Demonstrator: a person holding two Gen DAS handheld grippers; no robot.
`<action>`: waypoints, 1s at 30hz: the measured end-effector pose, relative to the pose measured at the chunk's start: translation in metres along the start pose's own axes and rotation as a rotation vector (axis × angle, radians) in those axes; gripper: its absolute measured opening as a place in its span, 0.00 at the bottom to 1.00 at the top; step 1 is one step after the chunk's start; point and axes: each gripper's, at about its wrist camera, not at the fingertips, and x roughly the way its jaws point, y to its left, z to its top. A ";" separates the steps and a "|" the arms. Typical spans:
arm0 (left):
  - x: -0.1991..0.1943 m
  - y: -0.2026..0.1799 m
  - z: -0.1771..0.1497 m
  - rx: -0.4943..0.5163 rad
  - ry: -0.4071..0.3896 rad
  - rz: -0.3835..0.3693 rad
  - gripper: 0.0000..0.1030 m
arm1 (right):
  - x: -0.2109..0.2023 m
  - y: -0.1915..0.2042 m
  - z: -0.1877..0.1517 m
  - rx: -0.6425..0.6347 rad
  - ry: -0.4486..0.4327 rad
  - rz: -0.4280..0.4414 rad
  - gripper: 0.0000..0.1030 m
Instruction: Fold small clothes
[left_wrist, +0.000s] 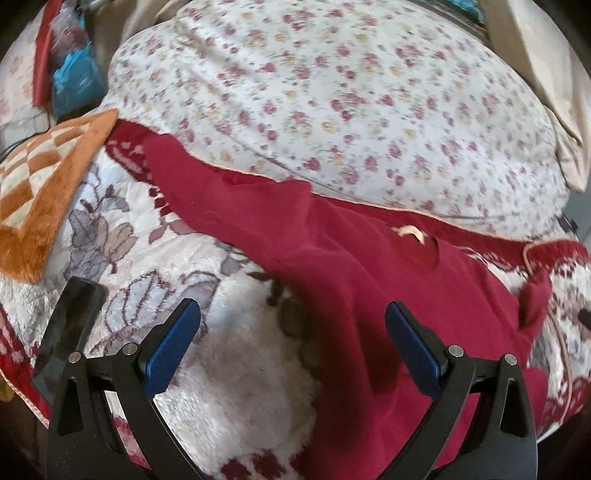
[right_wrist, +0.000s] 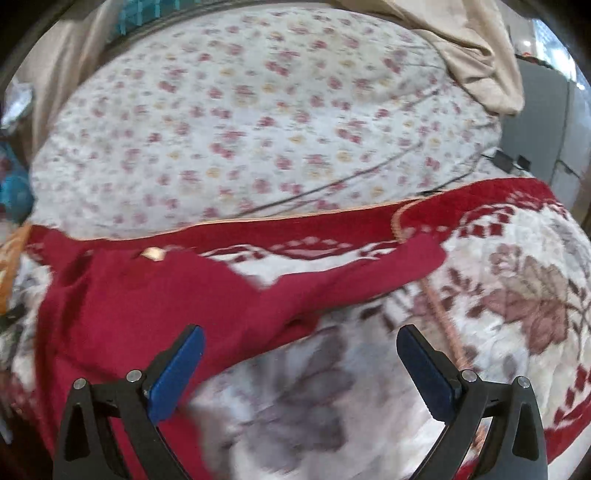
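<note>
Left wrist view counts one red sweater (left_wrist: 369, 288), spread flat with both sleeves out on a plush leaf-patterned blanket (left_wrist: 229, 369); one orange checkered cushion (left_wrist: 44, 184) and one dark phone (left_wrist: 70, 325) lie to its left. Both the left gripper (left_wrist: 293, 325) and the right gripper (right_wrist: 301, 347) hover low over the garment's edges, fingers spread wide, grasping nothing. Beyond the blanket lies a floral quilt (right_wrist: 258, 110) with beige cloth (right_wrist: 472, 44) behind it.
</note>
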 end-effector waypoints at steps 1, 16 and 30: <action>-0.001 -0.003 -0.001 0.013 0.000 0.004 0.98 | -0.005 0.006 -0.003 -0.003 -0.006 0.014 1.00; 0.007 -0.022 -0.003 0.104 0.008 0.056 0.98 | 0.017 0.120 0.001 -0.125 0.066 0.190 1.00; 0.037 -0.021 -0.001 0.063 0.062 0.066 0.98 | 0.064 0.145 -0.005 -0.140 0.106 0.232 1.00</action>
